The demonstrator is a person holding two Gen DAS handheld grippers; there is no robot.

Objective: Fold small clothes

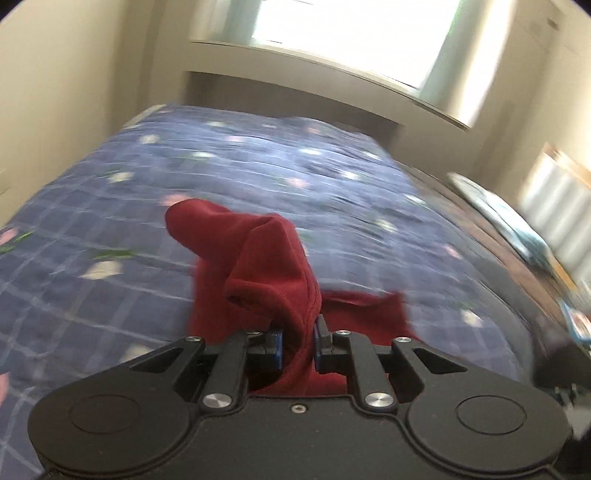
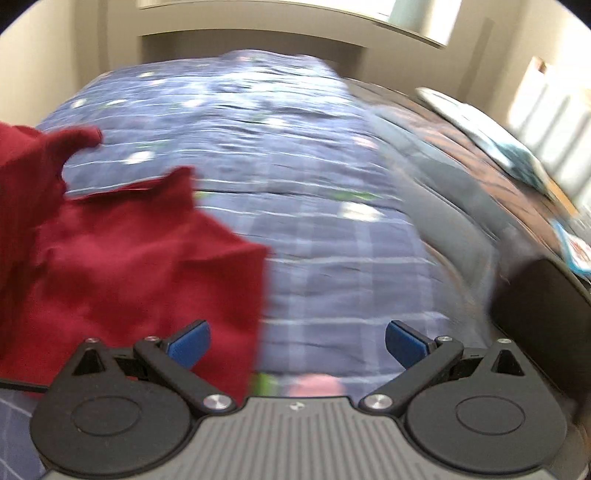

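Observation:
A dark red small garment is bunched up in my left gripper, which is shut on a fold of it and holds it above the blue checked bedspread. In the right wrist view the same red garment hangs at the left, over the bedspread. My right gripper is open and empty, its blue pads wide apart, with the left pad in front of the cloth's lower right edge. Both views are motion-blurred.
A pale headboard and shelf stand at the far end under a bright window. At the right, a brown surface holds a light blue item and papers. Cream walls close in on both sides.

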